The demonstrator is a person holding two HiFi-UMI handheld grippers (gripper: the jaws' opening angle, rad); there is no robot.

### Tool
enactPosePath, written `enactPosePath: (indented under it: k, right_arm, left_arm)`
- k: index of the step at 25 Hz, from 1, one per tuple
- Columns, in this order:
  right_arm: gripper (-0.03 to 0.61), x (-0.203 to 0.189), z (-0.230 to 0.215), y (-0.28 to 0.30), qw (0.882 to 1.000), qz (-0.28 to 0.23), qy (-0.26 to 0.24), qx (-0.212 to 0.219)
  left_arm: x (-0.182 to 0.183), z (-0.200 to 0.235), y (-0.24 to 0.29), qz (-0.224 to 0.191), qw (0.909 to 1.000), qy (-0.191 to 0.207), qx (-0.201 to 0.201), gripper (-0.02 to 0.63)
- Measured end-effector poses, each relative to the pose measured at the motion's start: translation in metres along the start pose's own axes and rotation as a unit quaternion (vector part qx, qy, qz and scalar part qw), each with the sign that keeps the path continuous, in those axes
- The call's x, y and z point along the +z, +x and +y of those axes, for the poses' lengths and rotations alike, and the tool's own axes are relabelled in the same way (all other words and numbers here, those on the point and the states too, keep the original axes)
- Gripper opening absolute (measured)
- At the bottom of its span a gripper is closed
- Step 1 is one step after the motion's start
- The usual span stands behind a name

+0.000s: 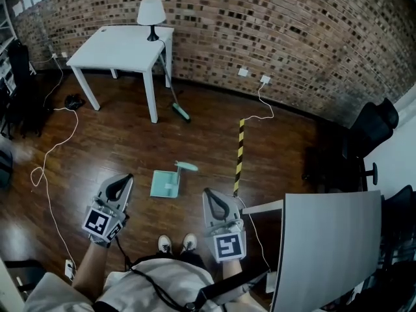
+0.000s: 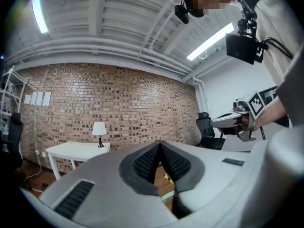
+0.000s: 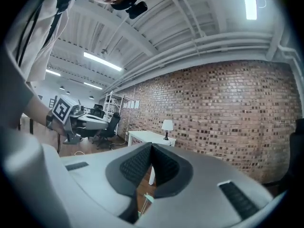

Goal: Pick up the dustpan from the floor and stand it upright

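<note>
**Step in hand.** The teal dustpan (image 1: pixel 166 182) is on the floor (image 1: pixel 104 148) just ahead of the person's shoes, apart from both grippers. Its handle looks foreshortened, so I cannot confirm whether it is lying or standing.

The left gripper (image 1: pixel 121 184) and right gripper (image 1: pixel 213 199) are both clenched, with nothing between the pads.

Recommended: check the pan's posture first. If it is lying, spread one gripper, clamp the handle near its top and raise it. Release only once the base sits flat.

**Surface.** Dark glossy wood planks, on which the base may slide.

**Room.**
- Brick wall (image 1: pixel 292 31)
- White desk (image 1: pixel 117 47)
- Broom (image 1: pixel 177 106) leaning against the desk
- Lamp (image 1: pixel 151 15) on the desk
- Loose white cable (image 1: pixel 55 145) on the floor
</note>
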State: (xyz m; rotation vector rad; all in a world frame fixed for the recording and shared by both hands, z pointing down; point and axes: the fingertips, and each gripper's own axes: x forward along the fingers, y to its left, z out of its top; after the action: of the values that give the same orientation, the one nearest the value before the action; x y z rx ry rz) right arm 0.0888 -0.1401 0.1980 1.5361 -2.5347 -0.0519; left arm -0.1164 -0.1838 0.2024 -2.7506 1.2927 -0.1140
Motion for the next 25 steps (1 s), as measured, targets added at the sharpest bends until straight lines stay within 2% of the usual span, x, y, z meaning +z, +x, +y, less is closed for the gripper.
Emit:
enactPosePath:
  k: [6,12,15,18,21,23,25]
  right_arm:
    - [-0.018,0.009,0.010,-0.016,1.000,-0.015,0.009,-0.001]
    - [-0.019,0.012,0.034,-0.049,0.999,-0.020,0.037,-0.025]
    - [-0.020,0.013,0.047,-0.070,0.997,-0.039,0.054,-0.038]
    - [-0.019,0.009,0.052,-0.106,0.996,-0.061,0.052,-0.048]
    - [-0.019,0.006,0.053,-0.141,0.995,-0.065,0.062,-0.052]
    - [-0.019,0.006,0.056,-0.170,0.994,-0.071,0.066,-0.054]
    - [-0.020,0.006,0.062,-0.205,0.991,-0.085,0.082,-0.057]
  left_arm:
    - [0.011,-0.009,-0.019,-0.010,0.9998,0.015,0.004,0.011]
    - [0.002,-0.032,-0.056,-0.001,0.9995,0.015,-0.028,0.011]
    - [-0.006,-0.045,-0.072,0.007,0.9991,0.013,-0.041,0.011]
    - [-0.007,-0.075,-0.098,0.009,0.9990,-0.005,-0.044,0.011]
    - [0.004,-0.112,-0.122,0.014,0.9983,0.030,-0.048,0.011]
    - [0.009,-0.137,-0.144,0.020,0.9986,0.037,-0.032,0.011]
    - [0.008,-0.160,-0.170,0.009,0.9989,0.043,-0.017,0.011]
